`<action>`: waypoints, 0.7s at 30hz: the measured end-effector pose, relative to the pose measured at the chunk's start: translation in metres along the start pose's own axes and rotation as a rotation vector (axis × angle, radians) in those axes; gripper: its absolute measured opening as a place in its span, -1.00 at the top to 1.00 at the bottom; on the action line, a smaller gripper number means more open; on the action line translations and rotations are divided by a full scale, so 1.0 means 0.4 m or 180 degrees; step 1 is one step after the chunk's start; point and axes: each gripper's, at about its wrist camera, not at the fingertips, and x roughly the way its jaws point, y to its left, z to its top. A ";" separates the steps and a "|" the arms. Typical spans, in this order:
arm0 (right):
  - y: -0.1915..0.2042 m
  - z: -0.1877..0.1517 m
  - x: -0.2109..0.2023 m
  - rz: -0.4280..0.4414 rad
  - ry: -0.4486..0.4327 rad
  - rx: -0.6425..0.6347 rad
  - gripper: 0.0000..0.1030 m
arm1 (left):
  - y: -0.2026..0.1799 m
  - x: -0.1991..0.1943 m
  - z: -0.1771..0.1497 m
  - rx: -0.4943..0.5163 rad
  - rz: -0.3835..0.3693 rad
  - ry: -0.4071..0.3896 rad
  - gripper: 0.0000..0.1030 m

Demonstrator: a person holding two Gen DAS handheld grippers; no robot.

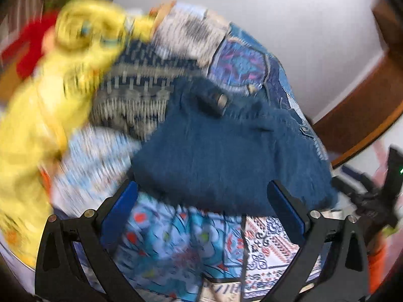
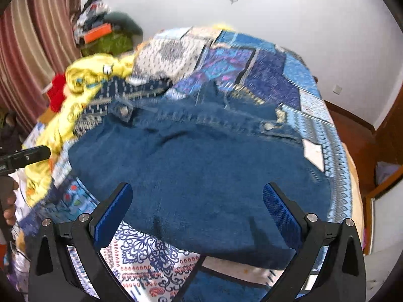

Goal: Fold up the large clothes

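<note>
Setting: bedroom in a home. Evidence: a bed [image 2: 335, 151] covered by a patchwork bedspread [image 2: 267, 75] in blue, white and red prints; striped pink-brown curtains [image 2: 32, 37] at left; plain white walls with a wall socket [image 2: 337, 89]; brown wooden furniture [image 2: 388, 136] at right. Loose clothes lie on the bed: a yellow garment [image 2: 83, 75], a blue denim garment [image 2: 201, 171]. More piled clothes [image 2: 100, 30] in the far corner.

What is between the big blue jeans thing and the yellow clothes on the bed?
A dark blue-and-cream patterned cloth lies between the denim garment and the yellow clothes; the right wrist view shows it best.
</note>
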 end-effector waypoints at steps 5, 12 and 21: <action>0.011 -0.024 0.094 -0.0080 0.0304 -0.0116 -1.00 | 0.070 0.088 -0.037 -0.0628 -0.0476 0.0283 -1.00; -0.047 -0.053 0.160 0.0234 0.0563 0.0279 -1.00 | 0.104 0.192 -0.028 -0.1023 -0.0924 0.0463 -1.00; -0.052 -0.062 0.156 0.0265 0.0554 0.0342 -1.00 | 0.102 0.264 0.002 -0.1134 -0.1016 0.0126 -0.52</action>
